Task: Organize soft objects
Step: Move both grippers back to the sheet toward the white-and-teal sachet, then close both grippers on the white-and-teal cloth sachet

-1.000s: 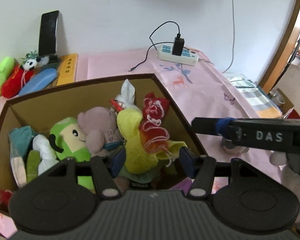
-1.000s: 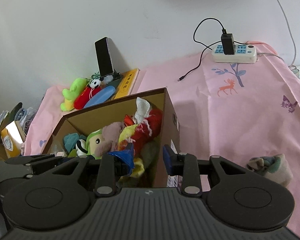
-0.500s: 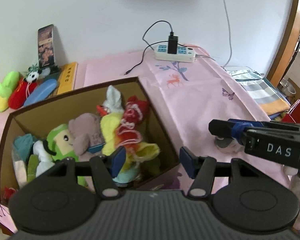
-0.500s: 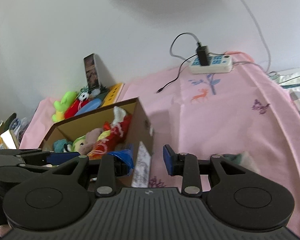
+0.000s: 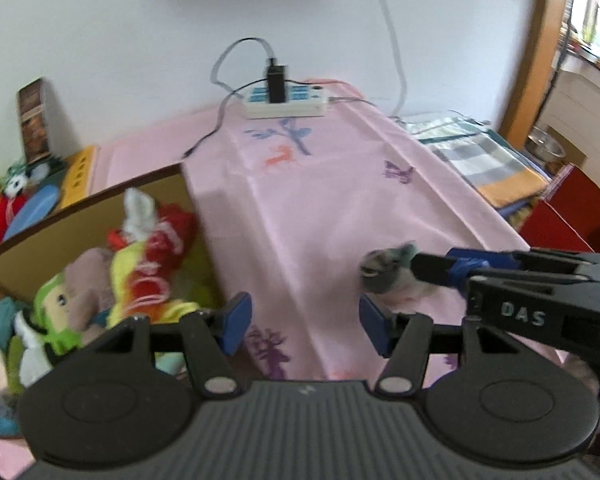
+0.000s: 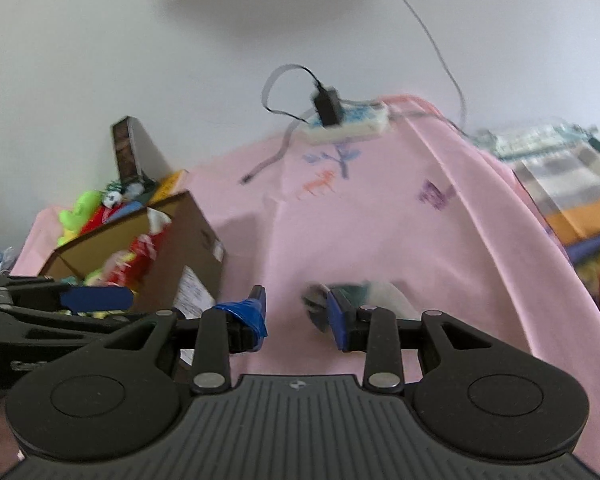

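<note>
A brown cardboard box [image 5: 80, 216] on the pink cloth holds several plush toys [image 5: 140, 264], among them yellow, red, green and dusty pink ones. My left gripper [image 5: 305, 326] hangs open over the cloth just right of the box, with nothing between its blue pads. A small grey and teal soft bundle [image 5: 388, 272] lies alone on the cloth to the right. My right gripper [image 6: 296, 318] is low in front of that bundle [image 6: 380, 294]. Its jaws are opening, and the bundle sits just beyond the right-hand pad, untouched and partly hidden by it.
A white power strip [image 5: 286, 106] with a black plug and loose cable lies by the back wall. A phone [image 5: 34, 124] leans on the wall above more plush toys [image 5: 16, 204]. Folded checked cloth [image 5: 484, 160] and a red box [image 5: 572, 216] lie off the right edge.
Both grippers have swung right, away from the box, which now sits at the left of each view. The grey bundle has come close to the right gripper, whose jaws have widened.
</note>
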A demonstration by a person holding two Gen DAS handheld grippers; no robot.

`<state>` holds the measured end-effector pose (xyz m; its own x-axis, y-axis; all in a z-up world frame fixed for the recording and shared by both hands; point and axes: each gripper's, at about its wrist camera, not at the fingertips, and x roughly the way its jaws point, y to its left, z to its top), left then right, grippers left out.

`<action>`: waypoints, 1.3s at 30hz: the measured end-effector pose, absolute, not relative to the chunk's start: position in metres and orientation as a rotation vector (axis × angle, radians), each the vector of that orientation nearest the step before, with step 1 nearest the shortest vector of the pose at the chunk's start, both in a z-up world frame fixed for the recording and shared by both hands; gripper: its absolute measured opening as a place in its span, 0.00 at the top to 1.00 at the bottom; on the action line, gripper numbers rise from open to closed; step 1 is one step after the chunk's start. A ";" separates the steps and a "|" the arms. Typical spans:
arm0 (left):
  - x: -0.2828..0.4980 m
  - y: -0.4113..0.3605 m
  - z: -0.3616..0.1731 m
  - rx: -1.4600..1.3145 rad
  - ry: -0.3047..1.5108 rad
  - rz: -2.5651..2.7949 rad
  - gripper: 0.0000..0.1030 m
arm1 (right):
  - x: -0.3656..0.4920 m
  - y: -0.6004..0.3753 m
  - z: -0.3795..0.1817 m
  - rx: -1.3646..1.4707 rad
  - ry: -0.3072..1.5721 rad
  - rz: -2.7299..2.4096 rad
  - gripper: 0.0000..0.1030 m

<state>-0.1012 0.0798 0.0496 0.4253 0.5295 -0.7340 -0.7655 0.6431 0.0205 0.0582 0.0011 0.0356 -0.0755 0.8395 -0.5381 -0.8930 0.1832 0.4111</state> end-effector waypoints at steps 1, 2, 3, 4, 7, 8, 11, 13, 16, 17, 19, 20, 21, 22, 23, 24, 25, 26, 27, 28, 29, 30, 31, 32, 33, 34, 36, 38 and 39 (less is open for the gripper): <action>-0.097 0.078 0.048 -0.335 0.782 0.814 0.41 | 0.063 0.000 0.032 -0.083 0.834 1.420 0.84; -0.091 0.075 0.046 -0.330 0.786 0.797 0.41 | 0.068 -0.001 0.028 -0.080 0.856 1.407 0.84; -0.085 0.072 0.044 -0.325 0.790 0.780 0.41 | 0.074 -0.003 0.023 -0.074 0.880 1.393 0.84; -0.080 0.070 0.041 -0.321 0.794 0.763 0.41 | 0.079 -0.005 0.019 -0.066 0.906 1.378 0.84; -0.063 0.062 0.034 -0.300 0.800 0.706 0.41 | 0.096 -0.008 0.008 -0.025 0.986 1.336 0.84; -0.058 0.061 0.032 -0.297 0.801 0.691 0.39 | 0.103 -0.009 0.004 -0.007 1.011 1.322 0.84; -0.044 0.064 0.019 -0.323 0.809 0.654 0.39 | 0.117 -0.010 -0.005 0.025 1.065 1.289 0.84; -0.037 0.068 0.009 -0.344 0.812 0.631 0.39 | 0.127 -0.009 -0.010 0.048 1.100 1.276 0.81; -0.029 0.074 -0.006 -0.357 0.817 0.616 0.38 | 0.138 -0.005 -0.016 0.081 1.148 1.267 0.81; -0.028 0.078 -0.011 -0.374 0.818 0.606 0.38 | 0.141 -0.002 -0.017 0.090 1.159 1.269 0.81; -0.024 0.084 -0.021 -0.424 0.827 0.591 0.38 | 0.146 0.004 -0.018 0.102 1.173 1.283 0.81; -0.023 0.087 -0.026 -0.449 0.830 0.579 0.38 | 0.149 0.008 -0.018 0.103 1.176 1.296 0.81; -0.021 0.088 -0.030 -0.466 0.836 0.574 0.38 | 0.151 0.013 -0.018 0.099 1.180 1.309 0.81; -0.019 0.088 -0.034 -0.475 0.841 0.576 0.38 | 0.153 0.019 -0.018 0.096 1.184 1.317 0.81; -0.018 0.088 -0.037 -0.483 0.845 0.578 0.38 | 0.154 0.023 -0.019 0.095 1.186 1.325 0.81; -0.017 0.089 -0.040 -0.491 0.845 0.577 0.38 | 0.156 0.030 -0.019 0.092 1.190 1.339 0.81; -0.016 0.089 -0.042 -0.500 0.846 0.575 0.38 | 0.157 0.036 -0.020 0.087 1.198 1.353 0.81; -0.015 0.090 -0.043 -0.507 0.845 0.574 0.38 | 0.158 0.042 -0.022 0.080 1.207 1.364 0.81; -0.013 0.091 -0.045 -0.515 0.842 0.573 0.38 | 0.158 0.048 -0.023 0.075 1.216 1.377 0.81; -0.012 0.092 -0.046 -0.521 0.841 0.571 0.37 | 0.158 0.054 -0.025 0.068 1.229 1.390 0.81; -0.010 0.093 -0.047 -0.524 0.839 0.571 0.37 | 0.159 0.060 -0.028 0.061 1.240 1.400 0.81; -0.008 0.094 -0.048 -0.522 0.836 0.573 0.37 | 0.159 0.066 -0.030 0.056 1.250 1.406 0.81; -0.007 0.095 -0.049 -0.519 0.834 0.579 0.36 | 0.160 0.070 -0.032 0.056 1.262 1.411 0.81; -0.006 0.097 -0.050 -0.519 0.833 0.585 0.36 | 0.161 0.074 -0.035 0.058 1.278 1.415 0.81; -0.005 0.100 -0.051 -0.522 0.834 0.593 0.36 | 0.162 0.078 -0.037 0.064 1.298 1.420 0.81; -0.004 0.102 -0.052 -0.526 0.835 0.599 0.36 | 0.162 0.081 -0.040 0.065 1.317 1.424 0.81; -0.005 0.109 -0.054 -0.539 0.835 0.613 0.36 | 0.162 0.086 -0.045 0.052 1.351 1.430 0.80; -0.007 0.112 -0.053 -0.554 0.830 0.616 0.36 | 0.161 0.085 -0.047 0.049 1.356 1.436 0.80; -0.008 0.114 -0.054 -0.560 0.828 0.615 0.36 | 0.162 0.084 -0.048 0.054 1.367 1.437 0.80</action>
